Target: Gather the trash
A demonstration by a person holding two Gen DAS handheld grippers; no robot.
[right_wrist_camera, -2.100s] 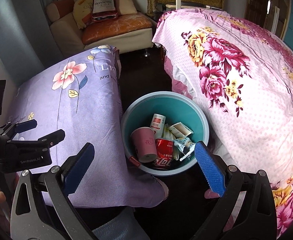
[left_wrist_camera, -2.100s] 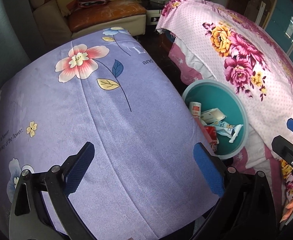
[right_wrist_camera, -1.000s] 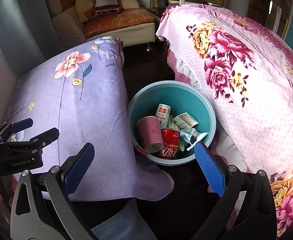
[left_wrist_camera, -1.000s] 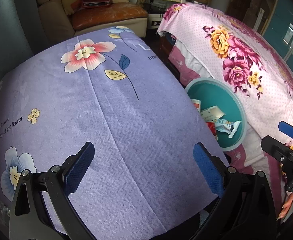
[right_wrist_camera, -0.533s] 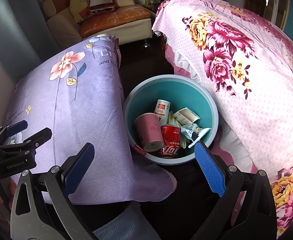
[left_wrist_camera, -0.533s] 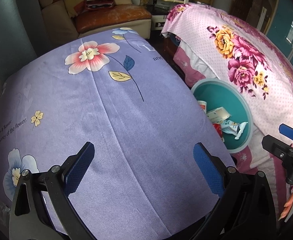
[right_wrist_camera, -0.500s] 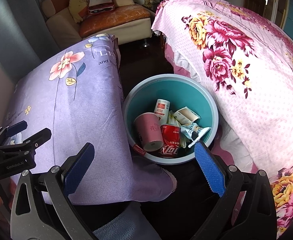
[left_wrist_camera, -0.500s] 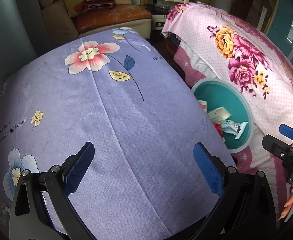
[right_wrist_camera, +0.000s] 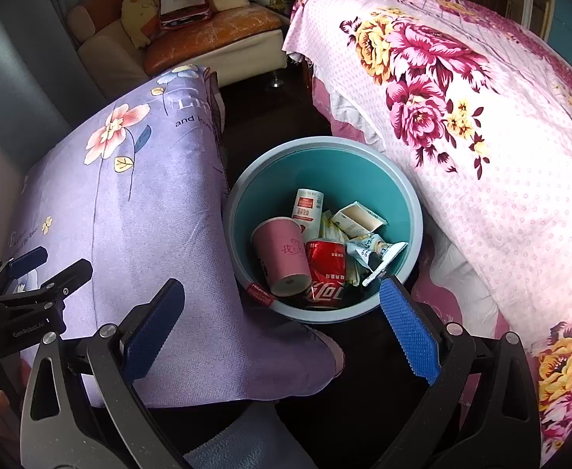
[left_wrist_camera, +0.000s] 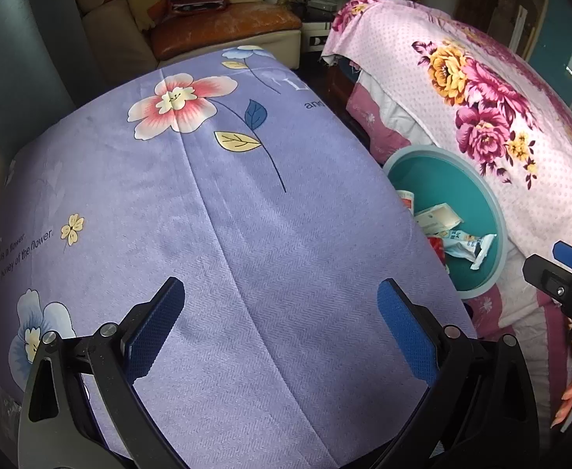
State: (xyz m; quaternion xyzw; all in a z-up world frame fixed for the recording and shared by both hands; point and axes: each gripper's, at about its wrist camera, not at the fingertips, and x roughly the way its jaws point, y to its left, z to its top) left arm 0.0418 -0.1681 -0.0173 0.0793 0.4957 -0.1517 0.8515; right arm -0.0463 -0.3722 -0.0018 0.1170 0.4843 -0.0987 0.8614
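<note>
While both grippers hang spread and empty, the teal bin (right_wrist_camera: 411,211) holding pink cup (right_wrist_camera: 282,254), red can (right_wrist_camera: 327,269) and wrappers sits directly ahead of the right gripper (right_wrist_camera: 282,320), off right of the left gripper (left_wrist_camera: 282,320) over the purple cloth (left_wrist_camera: 208,234).

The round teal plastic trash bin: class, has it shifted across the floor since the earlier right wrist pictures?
No. The round teal plastic trash bin sits wedged between the purple floral cloth and pink floral bedspread as before; only the camera drifted.

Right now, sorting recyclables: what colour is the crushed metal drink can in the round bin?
Red crushed metal can, clearest in right wrist view.
</note>
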